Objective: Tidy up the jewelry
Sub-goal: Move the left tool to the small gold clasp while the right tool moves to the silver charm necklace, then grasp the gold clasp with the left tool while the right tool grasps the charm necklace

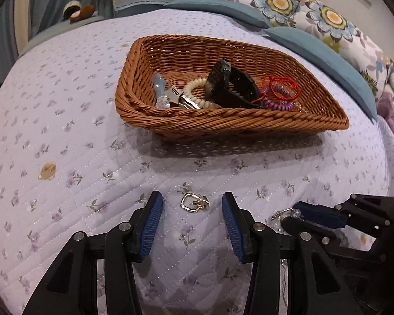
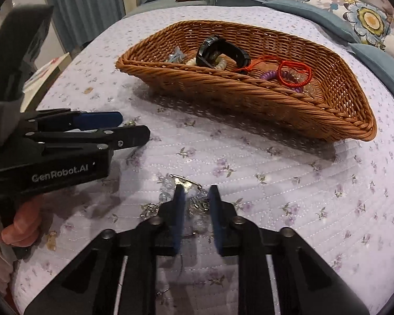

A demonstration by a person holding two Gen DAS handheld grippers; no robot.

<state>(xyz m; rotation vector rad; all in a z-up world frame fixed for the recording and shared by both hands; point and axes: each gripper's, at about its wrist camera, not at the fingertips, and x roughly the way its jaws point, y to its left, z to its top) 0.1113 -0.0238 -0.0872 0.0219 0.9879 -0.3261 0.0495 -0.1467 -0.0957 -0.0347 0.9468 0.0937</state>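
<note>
A brown wicker basket (image 1: 275, 123) (image 2: 249, 99) lies on the lilac quilt and holds a black hair claw (image 1: 231, 84), a cream coil tie (image 1: 194, 92), a purple coil tie (image 1: 278, 103), a red cord bracelet (image 1: 283, 85) and a silver clip (image 1: 177, 95). A small gold earring (image 1: 194, 202) lies on the quilt between the fingers of my open left gripper (image 1: 192, 204). My right gripper (image 2: 196, 193) is open with its jaws around a crystal and silver jewelry piece (image 2: 194, 199) on the quilt. The right gripper also shows in the left wrist view (image 1: 296, 216).
Blue and floral pillows (image 1: 315, 18) line the far side of the bed. A small tan round item (image 1: 47, 170) lies on the quilt at left. The left gripper body (image 2: 65, 144) and the hand holding it are at left in the right wrist view.
</note>
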